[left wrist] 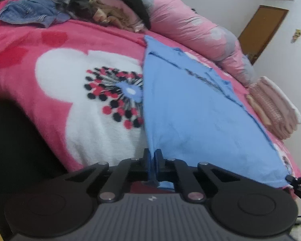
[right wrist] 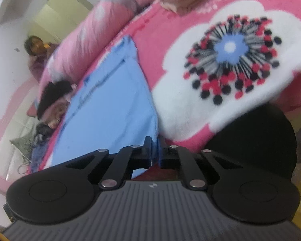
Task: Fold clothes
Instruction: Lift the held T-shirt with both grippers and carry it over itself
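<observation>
A: What fills the views?

B: A bed under a pink blanket (left wrist: 50,76) printed with big white flowers; it spreads across most of both frames. A pink and grey quilt (left wrist: 190,26) is bunched along its far edge, running from the top centre to the right of the left wrist view.

A: And the garment?

B: A light blue garment (left wrist: 200,110) lies flat on the blanket, centre to lower right in the left wrist view, centre left in the right wrist view (right wrist: 110,100). Its near edge comes right down to the tools.

A: Anything else on the bed?

B: A heap of unfolded clothes (left wrist: 70,6) at the upper left of the left wrist view, denim and dark pieces among them. A stack of folded pink knitwear (left wrist: 275,108) sits at the right, just beside the blue garment.

A: The tools?

B: The left tool (left wrist: 153,156), bottom centre, is clamped tight on the garment's near edge, blue cloth pinched between its jaws. The right tool (right wrist: 155,146) is likewise closed on a near corner of the cloth.
</observation>
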`<move>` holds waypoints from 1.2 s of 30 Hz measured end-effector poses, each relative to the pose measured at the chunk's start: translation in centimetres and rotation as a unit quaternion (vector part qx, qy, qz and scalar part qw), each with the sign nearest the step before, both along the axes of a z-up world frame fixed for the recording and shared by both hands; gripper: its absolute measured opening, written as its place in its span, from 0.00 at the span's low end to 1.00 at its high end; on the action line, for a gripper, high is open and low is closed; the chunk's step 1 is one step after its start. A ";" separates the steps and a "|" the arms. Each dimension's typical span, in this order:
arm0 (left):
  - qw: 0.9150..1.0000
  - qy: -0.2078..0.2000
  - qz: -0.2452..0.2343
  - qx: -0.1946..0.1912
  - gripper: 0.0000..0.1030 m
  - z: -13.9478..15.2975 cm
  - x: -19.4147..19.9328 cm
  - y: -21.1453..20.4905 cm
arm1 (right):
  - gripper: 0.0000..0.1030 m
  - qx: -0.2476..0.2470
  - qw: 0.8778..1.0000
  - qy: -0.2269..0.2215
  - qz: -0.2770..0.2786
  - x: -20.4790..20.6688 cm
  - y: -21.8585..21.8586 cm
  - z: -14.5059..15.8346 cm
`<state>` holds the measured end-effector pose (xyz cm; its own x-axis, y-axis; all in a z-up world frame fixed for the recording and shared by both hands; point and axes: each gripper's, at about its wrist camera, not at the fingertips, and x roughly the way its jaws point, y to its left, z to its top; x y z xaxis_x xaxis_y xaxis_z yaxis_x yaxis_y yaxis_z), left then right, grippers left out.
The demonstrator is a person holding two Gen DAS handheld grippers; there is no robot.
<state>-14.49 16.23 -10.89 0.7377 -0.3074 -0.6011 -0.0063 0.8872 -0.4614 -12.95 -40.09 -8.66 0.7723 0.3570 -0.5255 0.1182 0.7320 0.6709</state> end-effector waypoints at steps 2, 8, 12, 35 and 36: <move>0.999 -0.007 -0.001 -0.046 0.05 0.3 -0.4 0.4 | 0.04 0.008 1.000 -0.015 -0.003 -0.2 0.0 0.5; 0.992 -0.041 0.009 -0.120 0.04 2.2 -0.9 1.3 | 0.04 0.043 0.996 -0.074 -0.018 -0.4 -0.4 2.2; 0.991 -0.070 0.008 -0.117 0.04 4.5 -1.1 1.4 | 0.03 0.071 0.990 -0.117 -0.027 -0.7 -1.0 3.1; 0.948 -0.240 -0.019 -0.210 0.00 11.3 -7.4 3.7 | 0.03 0.099 0.957 -0.273 -0.026 -6.3 -2.9 8.8; 0.943 -0.250 -0.019 -0.220 0.00 11.6 -8.0 4.2 | 0.03 0.097 0.956 -0.277 -0.025 -6.9 -2.8 9.1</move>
<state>-22.47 20.38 0.73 0.8780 -0.4786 0.0119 0.3388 0.6035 -0.7218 -19.81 -42.88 0.42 0.9313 0.3621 0.0404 -0.2627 0.5906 0.7630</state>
